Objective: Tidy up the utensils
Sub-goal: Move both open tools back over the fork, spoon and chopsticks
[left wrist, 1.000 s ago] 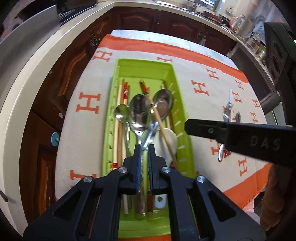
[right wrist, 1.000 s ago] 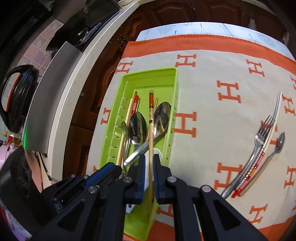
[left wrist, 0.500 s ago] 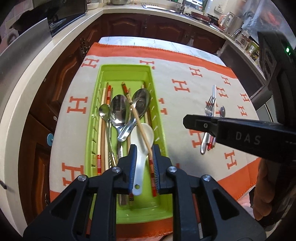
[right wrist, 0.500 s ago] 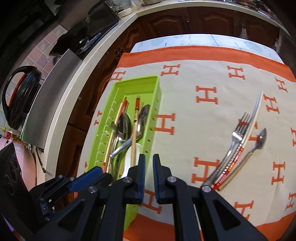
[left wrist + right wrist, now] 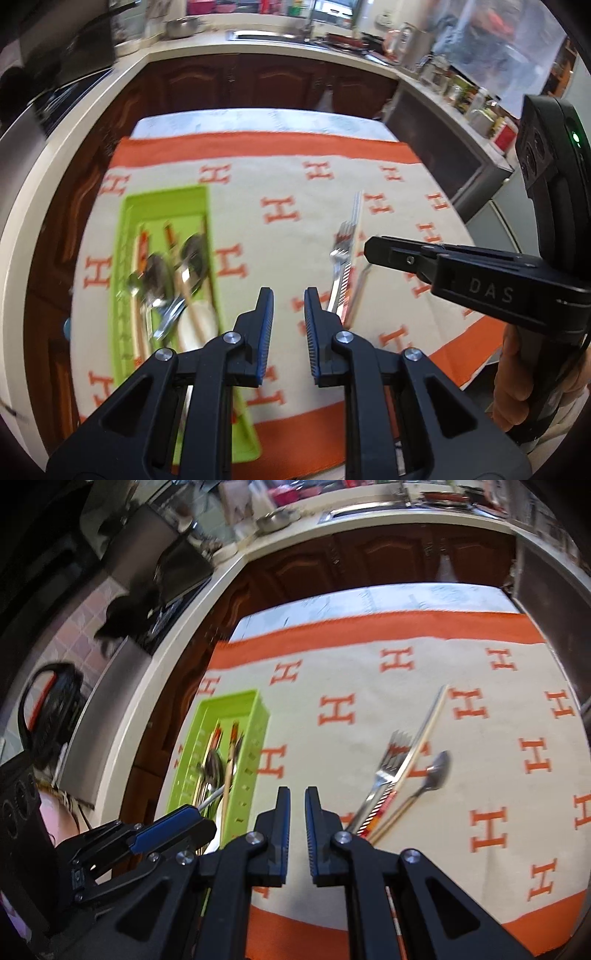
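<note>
Above the cloth (image 5: 369,686), both grippers, left (image 5: 289,295) and right (image 5: 297,794), hover slightly parted and empty. Fork (image 5: 384,775), chopstick (image 5: 424,738) and spoon (image 5: 436,771) lie loose right of the tray (image 5: 255,753), likely awaiting pickup.

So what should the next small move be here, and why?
Probably lower the right gripper onto the fork. Both grippers are empty with jaws apart, and the fork, a chopstick and a small spoon lie on the cloth outside the green tray.
</note>
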